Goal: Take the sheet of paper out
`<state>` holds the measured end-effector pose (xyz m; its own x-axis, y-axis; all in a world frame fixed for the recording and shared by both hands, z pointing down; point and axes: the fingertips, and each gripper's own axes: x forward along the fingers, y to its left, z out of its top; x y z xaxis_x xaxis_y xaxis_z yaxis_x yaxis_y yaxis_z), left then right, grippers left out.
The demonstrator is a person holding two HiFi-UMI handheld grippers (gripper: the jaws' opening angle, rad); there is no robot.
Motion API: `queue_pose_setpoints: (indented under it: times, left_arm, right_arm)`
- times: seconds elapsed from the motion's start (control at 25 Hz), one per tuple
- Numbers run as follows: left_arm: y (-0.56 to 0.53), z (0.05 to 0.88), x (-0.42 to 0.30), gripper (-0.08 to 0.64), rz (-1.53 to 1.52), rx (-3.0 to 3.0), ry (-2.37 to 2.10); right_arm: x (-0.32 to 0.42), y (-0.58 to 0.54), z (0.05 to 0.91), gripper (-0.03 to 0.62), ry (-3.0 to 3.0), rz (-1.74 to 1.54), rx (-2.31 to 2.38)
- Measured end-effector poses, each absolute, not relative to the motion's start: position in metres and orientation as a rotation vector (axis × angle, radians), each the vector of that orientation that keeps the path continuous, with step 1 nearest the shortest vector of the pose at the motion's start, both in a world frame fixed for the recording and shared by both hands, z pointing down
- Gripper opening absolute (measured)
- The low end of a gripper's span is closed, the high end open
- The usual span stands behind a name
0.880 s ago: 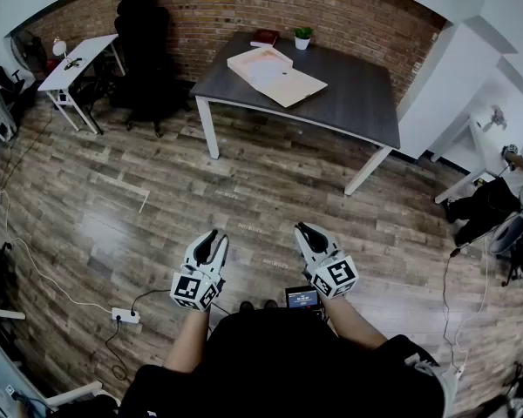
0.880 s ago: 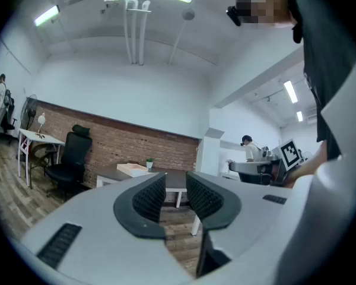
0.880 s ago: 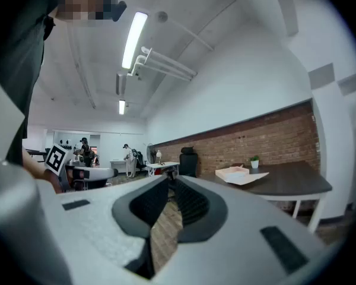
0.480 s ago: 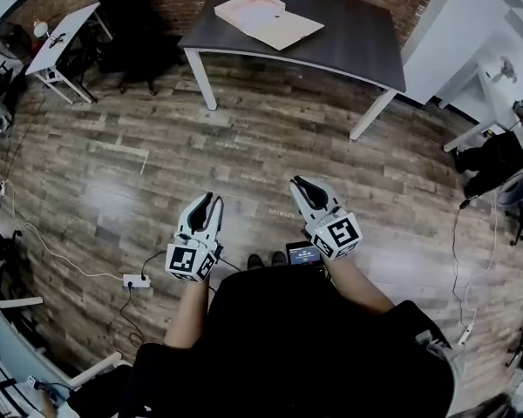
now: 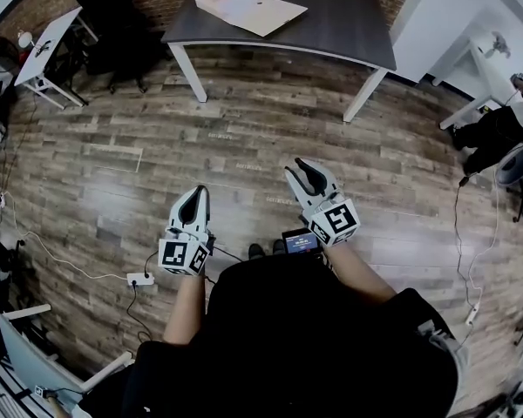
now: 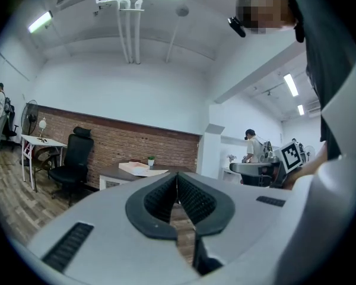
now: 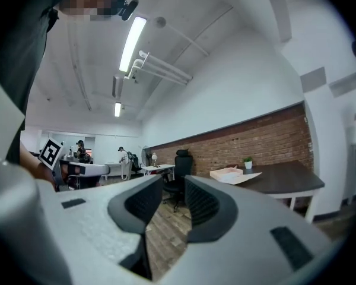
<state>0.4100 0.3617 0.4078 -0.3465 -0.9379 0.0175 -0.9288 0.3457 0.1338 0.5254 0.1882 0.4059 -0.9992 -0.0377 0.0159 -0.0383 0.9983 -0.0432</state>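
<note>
Finishes ahead of the jaws.
Faintly glossy wood-plank floor [image 5: 244, 146] below; beyond, matt dark-grey table top [image 5: 340, 16], pale cardboard box [image 5: 244, 7], rough red brick wall [image 6: 124, 141].

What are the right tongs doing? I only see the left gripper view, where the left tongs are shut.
Observer: In the right gripper view the right tongs stand slightly apart, nothing between them.
Operator: What lies on the table?
Observer: From the head view, a flat tan box lies open on the table, flap spread; I cannot tell whether paper is inside.
Operator: Anything near the feet?
Observer: A white power strip lies on the floor at the person's left.
</note>
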Motion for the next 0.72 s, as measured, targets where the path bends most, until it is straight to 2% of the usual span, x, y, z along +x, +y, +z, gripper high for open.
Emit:
queue_pose_setpoints:
  times: [0.08,0.16,0.2,0.24,0.44,0.72]
  left_arm:
    - [0.361,0.410,0.414,0.000,-0.147,1.736,-2.491]
    - [0.361,0.409,0.420,0.002,-0.145,1.740,-2.485]
    - [0.360,0.408,0.422,0.002,-0.146,1.747,-2.484]
    - [0.358,0.406,0.423,0.001,-0.147,1.754,-2.482]
    - [0.355,0.408,0.429,0.000,-0.127,1.742,-2.474]
    - [0.345,0.416,0.434,0.000,-0.143,1.691,-2.477]
  right_arm:
    - [0.528,0.187,0.409,0.108,-3.113,0.092,0.058]
    - [0.531,0.186,0.411,0.153,-3.114,0.136,0.031]
    - [0.531,0.186,0.413,0.240,-3.114,0.169,-0.003]
    - [0.530,0.186,0.414,0.301,-3.108,0.196,-0.049]
    - [0.541,0.190,0.413,0.266,-3.097,0.155,-0.191]
    - [0.552,0.169,0.429,0.244,-3.089,0.120,-0.139]
